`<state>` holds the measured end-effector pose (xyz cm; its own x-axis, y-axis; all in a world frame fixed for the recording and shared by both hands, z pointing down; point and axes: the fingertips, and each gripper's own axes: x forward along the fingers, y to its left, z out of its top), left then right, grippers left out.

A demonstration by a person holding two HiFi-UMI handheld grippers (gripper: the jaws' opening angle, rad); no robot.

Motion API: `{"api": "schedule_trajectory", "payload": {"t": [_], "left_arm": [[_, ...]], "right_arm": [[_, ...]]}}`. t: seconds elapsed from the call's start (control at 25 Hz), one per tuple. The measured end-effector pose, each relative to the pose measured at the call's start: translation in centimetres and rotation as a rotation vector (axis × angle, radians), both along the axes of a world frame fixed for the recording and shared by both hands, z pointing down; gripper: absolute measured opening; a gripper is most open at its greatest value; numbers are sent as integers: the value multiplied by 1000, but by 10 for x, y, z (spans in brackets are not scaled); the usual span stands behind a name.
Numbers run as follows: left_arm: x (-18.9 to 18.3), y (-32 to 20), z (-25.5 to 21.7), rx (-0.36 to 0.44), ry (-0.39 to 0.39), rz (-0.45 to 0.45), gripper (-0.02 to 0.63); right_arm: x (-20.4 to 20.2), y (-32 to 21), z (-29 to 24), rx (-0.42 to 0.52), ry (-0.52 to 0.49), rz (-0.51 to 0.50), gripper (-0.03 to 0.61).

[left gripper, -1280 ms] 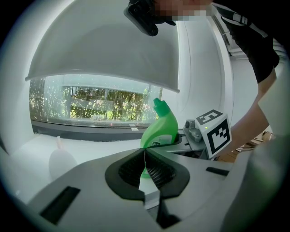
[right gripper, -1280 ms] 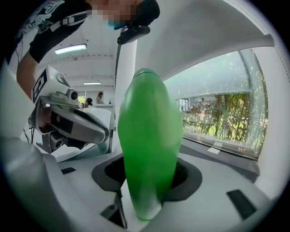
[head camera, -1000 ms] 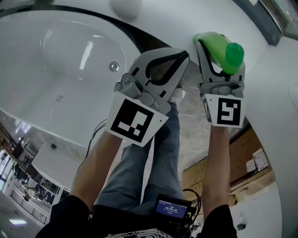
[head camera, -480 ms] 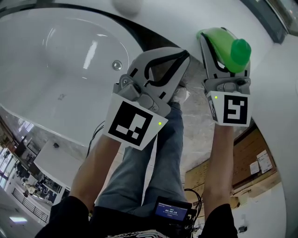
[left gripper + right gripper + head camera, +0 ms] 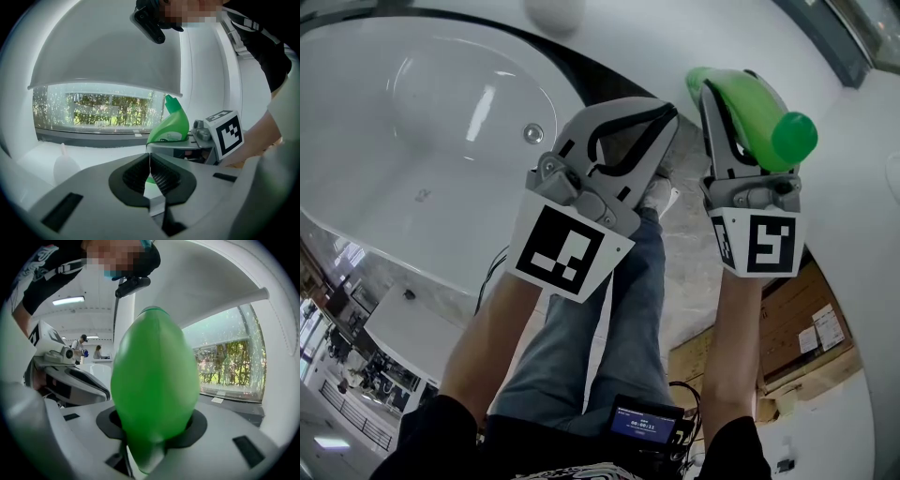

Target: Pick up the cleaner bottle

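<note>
1. Your right gripper [image 5: 733,98] is pinching the green bottle [image 5: 759,117] round its body. The jaws have just been closing on it. The bottle is past the bathtub's [image 5: 384,187] right rim, cap end toward you.
2. Your left gripper [image 5: 150,161] has its jaws pressed together on nothing, over the bathtub's right rim and just beside the bottle.
3. A round metal fitting [image 5: 532,134] sits in the bathtub wall. A pale rounded thing [image 5: 65,164] stands on its far ledge.
4. The bottle's label [image 5: 166,139] carries dark print too small to read. The digits on the small screen [image 5: 644,420] at your waist are also illegible.
5. Grey marbled floor [image 5: 689,234] lies beside the glossy white bathtub, under your jeans [image 5: 600,319]. A wide window [image 5: 103,110] full of greenery runs behind the bathtub, and two people [image 5: 82,345] stand well beyond it.
</note>
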<state>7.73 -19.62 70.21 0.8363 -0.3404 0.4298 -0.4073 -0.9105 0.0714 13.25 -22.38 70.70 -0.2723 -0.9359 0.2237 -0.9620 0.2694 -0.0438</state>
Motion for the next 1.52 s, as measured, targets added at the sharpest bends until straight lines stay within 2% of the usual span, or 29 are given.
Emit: {"api": "schedule_trajectory", "payload": {"t": [0.32,0.8,1.52], "left_arm": [[-6,3,-35,32,3,-30,16],[-18,-8,-130,130,35,-128,15],[-35,-9,-275,245,74,-153,15]], "right_arm": [[-5,14,-43,11,4,-7,204],[-11,24,-152,59,-16,-20,204],[-12,62,-298,101,-45,35,204]]}}
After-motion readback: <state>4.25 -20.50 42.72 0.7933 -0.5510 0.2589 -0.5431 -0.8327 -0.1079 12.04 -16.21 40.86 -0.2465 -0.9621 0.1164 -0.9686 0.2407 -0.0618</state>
